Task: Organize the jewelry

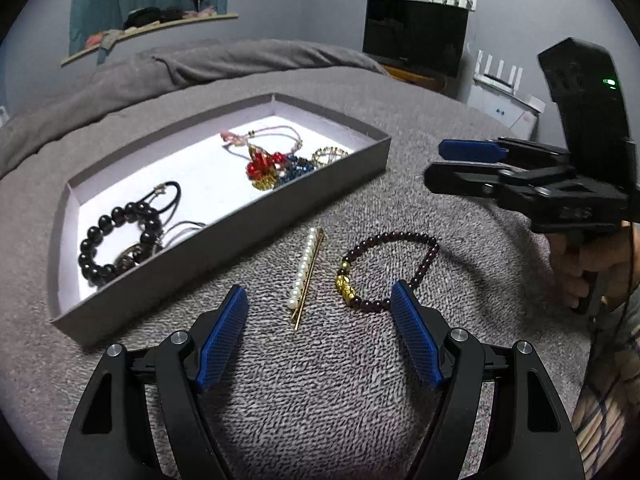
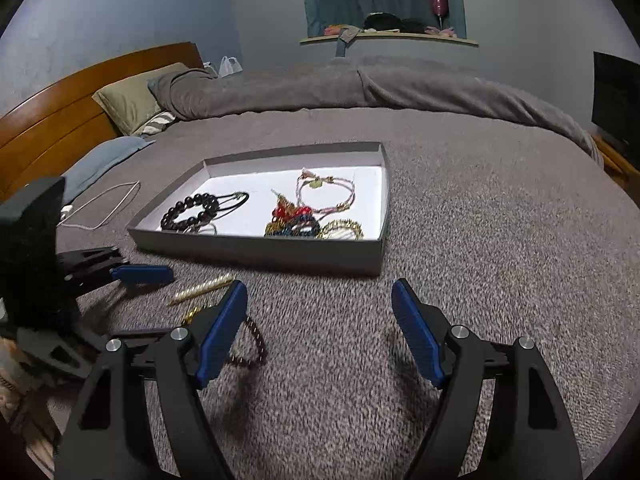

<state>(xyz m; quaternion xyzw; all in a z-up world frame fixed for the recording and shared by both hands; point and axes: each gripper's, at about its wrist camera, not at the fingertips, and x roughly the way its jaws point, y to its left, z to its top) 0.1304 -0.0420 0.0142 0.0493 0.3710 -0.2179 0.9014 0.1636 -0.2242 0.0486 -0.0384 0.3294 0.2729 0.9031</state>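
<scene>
A grey tray (image 1: 224, 236) lies on the bed and holds a black bead bracelet (image 1: 116, 240), a red, gold and blue beaded cluster (image 1: 276, 168) and a pink cord bracelet (image 1: 272, 136). On the blanket in front of the tray lie a pearl hair clip (image 1: 305, 272) and a dark red bead bracelet (image 1: 384, 268) with gold beads. My left gripper (image 1: 320, 300) is open and empty, just short of both. My right gripper (image 2: 320, 300) is open and empty over bare blanket; the dark red bracelet (image 2: 256, 340) is partly hidden behind its left finger. The tray also shows in the right wrist view (image 2: 260, 248).
The grey blanket (image 1: 320, 400) covers the whole bed. A rolled duvet (image 2: 360, 84), pillows (image 2: 132, 100) and a wooden headboard (image 2: 60, 108) lie beyond the tray. A white cable (image 2: 100, 208) lies to its left. A dark monitor (image 1: 416, 36) stands past the bed.
</scene>
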